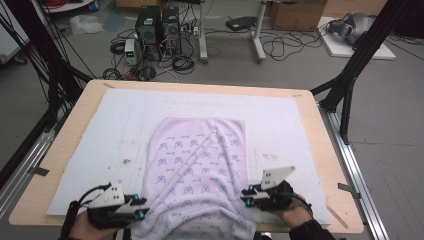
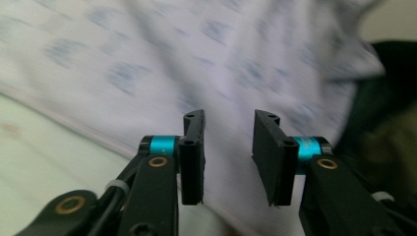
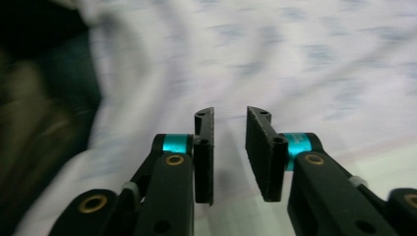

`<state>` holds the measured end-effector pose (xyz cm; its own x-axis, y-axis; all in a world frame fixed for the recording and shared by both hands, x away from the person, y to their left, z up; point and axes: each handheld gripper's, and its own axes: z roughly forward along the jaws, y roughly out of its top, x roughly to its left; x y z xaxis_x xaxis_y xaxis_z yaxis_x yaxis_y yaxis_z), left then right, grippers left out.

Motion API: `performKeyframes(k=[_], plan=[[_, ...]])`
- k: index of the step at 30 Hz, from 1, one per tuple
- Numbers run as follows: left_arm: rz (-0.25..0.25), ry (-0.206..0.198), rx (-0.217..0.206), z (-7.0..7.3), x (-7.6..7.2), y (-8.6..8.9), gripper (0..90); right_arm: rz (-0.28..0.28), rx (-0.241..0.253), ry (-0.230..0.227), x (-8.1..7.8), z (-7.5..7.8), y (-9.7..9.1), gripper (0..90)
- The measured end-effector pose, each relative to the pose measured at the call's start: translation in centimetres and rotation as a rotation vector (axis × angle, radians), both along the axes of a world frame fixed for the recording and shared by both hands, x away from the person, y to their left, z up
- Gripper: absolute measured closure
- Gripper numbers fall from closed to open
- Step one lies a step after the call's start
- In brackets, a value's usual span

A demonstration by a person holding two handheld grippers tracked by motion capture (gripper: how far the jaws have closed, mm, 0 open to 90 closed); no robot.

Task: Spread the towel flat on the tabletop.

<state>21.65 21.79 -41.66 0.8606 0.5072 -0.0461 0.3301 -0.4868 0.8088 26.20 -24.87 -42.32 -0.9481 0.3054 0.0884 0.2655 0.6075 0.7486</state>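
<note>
At the near edge of the table [image 1: 65, 150], the left gripper [image 1: 142, 207] sits at the left corner of the patterned cloth [image 1: 197, 170], its jaws apart with nothing pinched between them; the cloth lies just beyond its tips. The right gripper [image 1: 244, 195] sits at the cloth's near right side, jaws likewise apart and gripping nothing. The cloth spreads from the near edge toward the middle of the white mat [image 1: 120, 115]. Farther off, computer towers [image 1: 157, 27] stand on the floor.
</note>
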Motion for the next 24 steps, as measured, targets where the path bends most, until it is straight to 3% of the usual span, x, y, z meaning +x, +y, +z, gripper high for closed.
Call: performKeyframes(k=[1,4,6,8,12,15,16,19,20,21,23,24], plan=[[0.041,-0.011,-0.002,0.3,1.3,0.1,62.8,-0.037,0.017,-0.008,1.3,0.1,-0.1,67.7],[0.126,-0.033,-0.008,0.8,5.5,0.1,63.6,-0.120,-0.004,-0.034,5.4,0.8,-0.1,64.2],[0.159,-0.007,-0.011,0.8,8.8,-0.1,65.7,-0.164,0.010,-0.039,8.2,1.1,-0.1,62.0],[0.223,-0.040,0.035,0.4,11.7,-0.4,66.7,-0.212,0.009,-0.057,10.9,1.1,0.0,58.9],[0.358,0.008,0.036,-0.9,16.8,-0.4,65.1,-0.280,0.011,-0.046,15.2,0.1,0.4,58.5],[0.438,0.045,0.080,-1.7,19.0,-0.9,51.3,-0.312,-0.032,-0.004,16.6,-1.4,1.0,58.2],[0.441,0.071,0.090,-1.9,19.5,-1.0,54.7,-0.308,-0.040,0.000,16.8,-1.8,1.2,58.7],[0.419,0.075,0.068,-2.0,19.6,-1.4,82.6,-0.323,-0.024,0.018,16.9,-2.1,1.3,57.4],[0.404,0.065,0.059,-1.7,19.3,-1.7,86.4,-0.311,-0.030,0.015,16.8,-2.1,1.3,56.2],[0.350,0.053,0.033,-1.3,18.7,-2.3,86.6,-0.307,-0.035,0.017,16.7,-2.0,1.2,55.9],[0.119,0.050,-0.023,-0.1,16.7,-4.0,82.4,-0.293,-0.041,0.017,16.4,-1.6,1.1,55.6],[0.052,0.029,0.001,0.5,15.5,-5.0,73.6,-0.284,-0.042,0.015,16.1,-1.4,1.0,55.4]])
